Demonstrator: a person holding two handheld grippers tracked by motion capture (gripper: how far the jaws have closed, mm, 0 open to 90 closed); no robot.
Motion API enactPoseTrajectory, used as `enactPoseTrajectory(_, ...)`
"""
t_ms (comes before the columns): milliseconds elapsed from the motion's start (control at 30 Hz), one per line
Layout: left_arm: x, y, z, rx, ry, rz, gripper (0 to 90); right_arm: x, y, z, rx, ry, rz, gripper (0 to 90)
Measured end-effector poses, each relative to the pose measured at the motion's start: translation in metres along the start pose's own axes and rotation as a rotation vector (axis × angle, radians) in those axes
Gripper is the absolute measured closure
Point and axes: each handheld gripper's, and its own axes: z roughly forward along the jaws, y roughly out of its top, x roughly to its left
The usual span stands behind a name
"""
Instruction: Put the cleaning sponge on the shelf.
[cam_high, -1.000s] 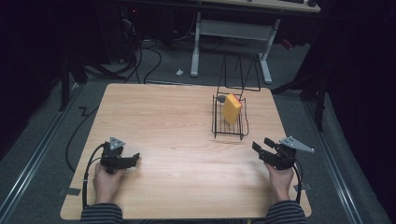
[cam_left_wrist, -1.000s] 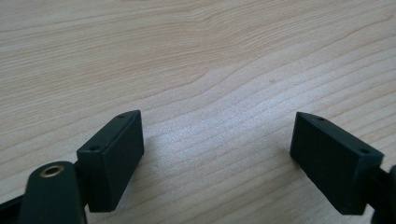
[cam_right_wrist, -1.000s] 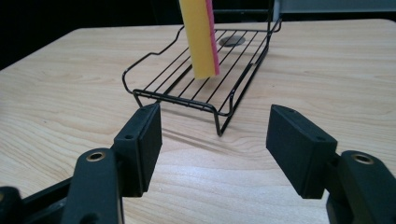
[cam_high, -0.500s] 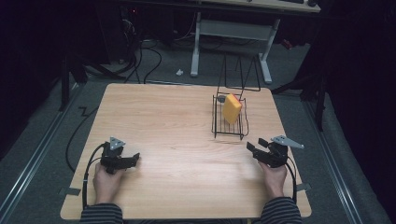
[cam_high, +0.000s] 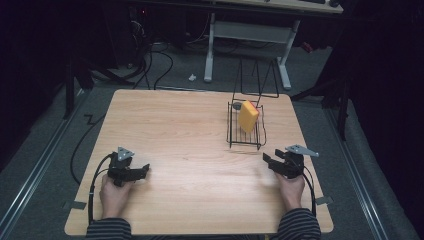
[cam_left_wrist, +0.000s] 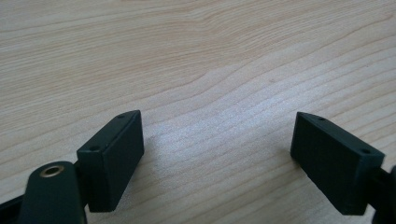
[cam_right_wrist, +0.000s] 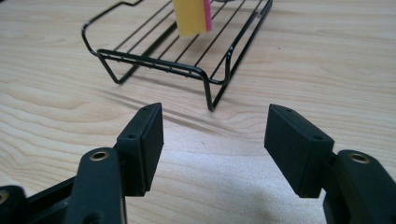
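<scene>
A yellow sponge (cam_high: 248, 116) with a pink edge stands tilted in a black wire rack (cam_high: 245, 141) at the table's right rear. In the right gripper view the sponge (cam_right_wrist: 191, 16) and the rack (cam_right_wrist: 154, 63) lie just ahead of the jaws. My right gripper (cam_high: 266, 160) rests low near the table's front right, a short way in front of the rack. It is open (cam_right_wrist: 215, 112), its jaws have just been closing a little, and nothing is between them. My left gripper (cam_high: 146, 169) sits at the front left, open (cam_left_wrist: 217, 121) over bare wood.
The wooden table (cam_high: 180, 125) has its edges close beside both hands. A tall wire loop (cam_high: 257, 80) rises behind the rack at the far edge. Behind the table stand a grey desk frame (cam_high: 247, 35) and cables (cam_high: 160, 65) on the dark floor.
My right gripper has shifted left and slightly down, closer to the rack's front corner. The left gripper has stayed where it was.
</scene>
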Motion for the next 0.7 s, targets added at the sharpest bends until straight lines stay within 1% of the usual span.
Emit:
enactPoseTrajectory(33,0.000,0.000,0.000,0.000,0.000,0.000,17.8,0.001,0.000,0.001,0.007,-0.005,0.005,38.7)
enactPoseTrajectory(167,0.000,0.000,0.000,0.000,0.000,0.000,17.9,0.000,-0.002,0.006,0.033,-0.030,-0.014,39.1)
enactPoseTrajectory(367,0.000,0.000,0.000,0.000,0.000,0.000,17.8,-0.003,-0.004,0.011,0.068,-0.052,-0.001,39.1)
enactPoseTrajectory(400,0.000,0.000,0.000,0.001,0.000,0.000,17.8,-0.004,-0.004,0.012,0.072,-0.056,-0.015,39.0)
enactPoseTrajectory(567,0.000,0.000,0.000,0.000,0.000,0.000,17.8,-0.004,-0.006,0.016,0.098,-0.071,-0.015,38.9)
enactPoseTrajectory(633,0.000,0.000,0.000,0.000,0.000,0.000,17.8,-0.005,-0.006,0.018,0.111,-0.083,-0.028,38.9)
enactPoseTrajectory(700,0.000,0.000,0.000,0.001,0.000,0.000,17.8,-0.004,-0.007,0.020,0.119,-0.090,-0.030,38.9)
